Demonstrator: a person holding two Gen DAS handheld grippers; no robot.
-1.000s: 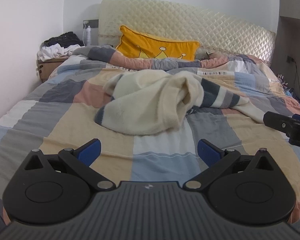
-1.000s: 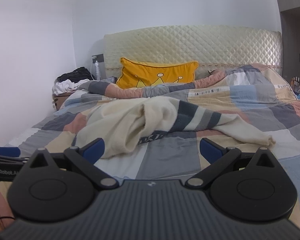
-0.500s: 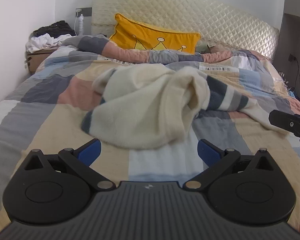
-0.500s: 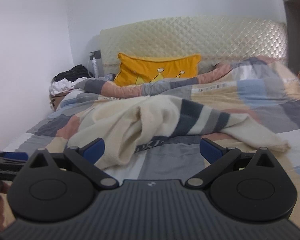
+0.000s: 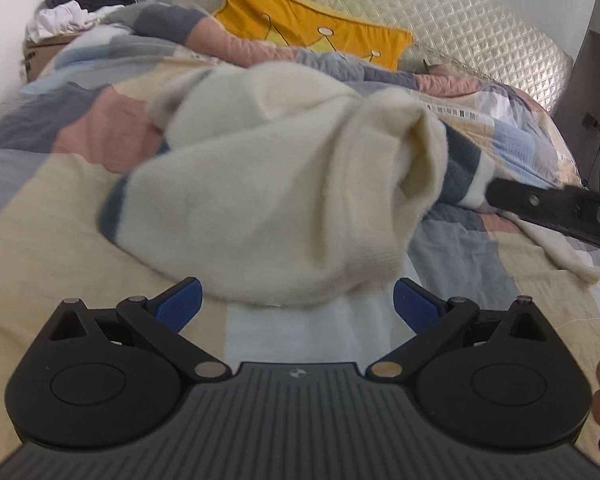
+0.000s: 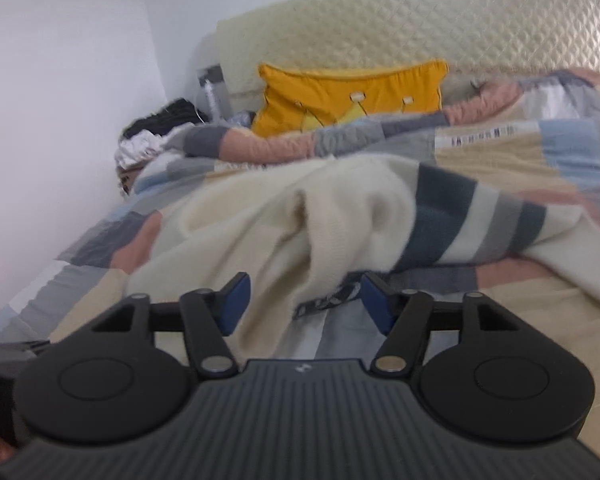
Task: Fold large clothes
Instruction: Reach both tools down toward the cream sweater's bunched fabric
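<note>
The left gripper (image 5: 296, 304) has its blue pads spread wide at the lower middle of its frame, one to each side of the near hem of the cream sweater (image 5: 268, 184), and neither pad presses the cloth, so it has hold of nothing. The right gripper (image 6: 304, 300) shows its blue pads at lower centre of its own view, about half apart; its jaws have just been closing, and a hanging fold of the sweater (image 6: 300, 240) lies between them, though the pads are not squeezing it. The sweater is a crumpled heap in the middle of both frames, cream with dark teal and grey stripes running off toward the right, lying on a patchwork quilt (image 5: 40, 216) of beige, pink, grey and blue blocks. In the left view a black finger of the right gripper reaches in from the right edge, up against the striped part. Behind, in the upper part of both frames, a yellow cushion (image 6: 352, 96) leans on the quilted headboard (image 6: 420, 40), and a pile of dark and white clothes (image 5: 76, 8) sits at the upper left
</note>
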